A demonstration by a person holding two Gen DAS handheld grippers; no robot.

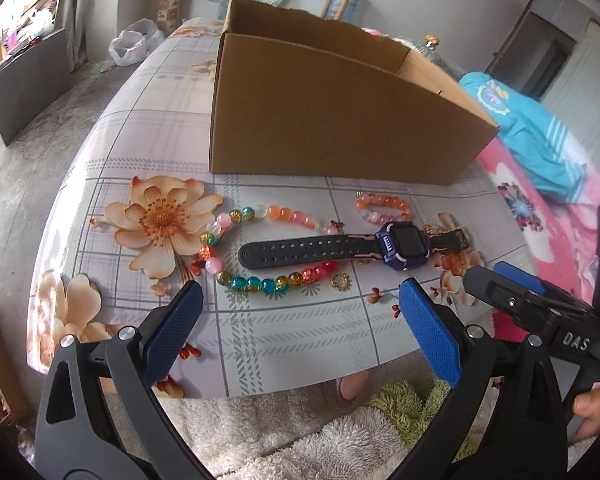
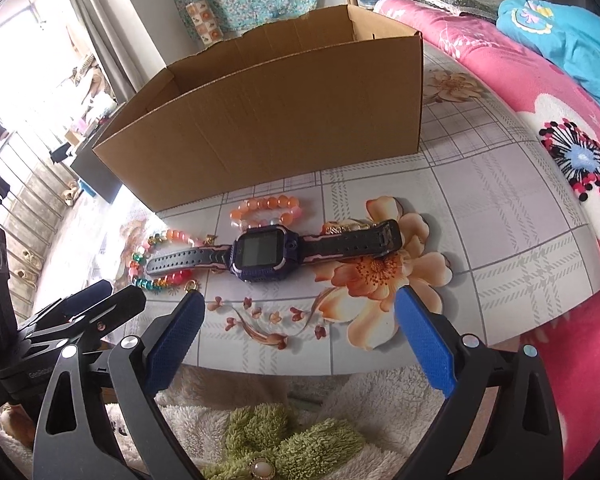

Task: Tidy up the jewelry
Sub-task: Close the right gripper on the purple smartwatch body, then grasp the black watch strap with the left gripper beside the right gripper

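Note:
A dark purple smartwatch (image 1: 396,246) with a black strap lies flat on the floral tablecloth (image 1: 292,336), in front of an open cardboard box (image 1: 332,120). A long multicoloured bead necklace (image 1: 236,256) loops around the strap's left end. A small orange bead bracelet (image 1: 384,206) lies behind the watch. My left gripper (image 1: 300,292) is open and empty, near the table's front edge. My right gripper (image 2: 300,300) is open and empty, just in front of the watch (image 2: 260,254). The bracelet (image 2: 266,210), necklace (image 2: 156,260) and box (image 2: 280,120) show in the right wrist view too.
A small gold flower charm (image 1: 342,281) lies by the necklace's end. A pink floral blanket (image 2: 540,100) and blue clothing (image 2: 572,32) lie to the right of the table. White and green fluffy fabric (image 2: 284,432) sits below the table's front edge.

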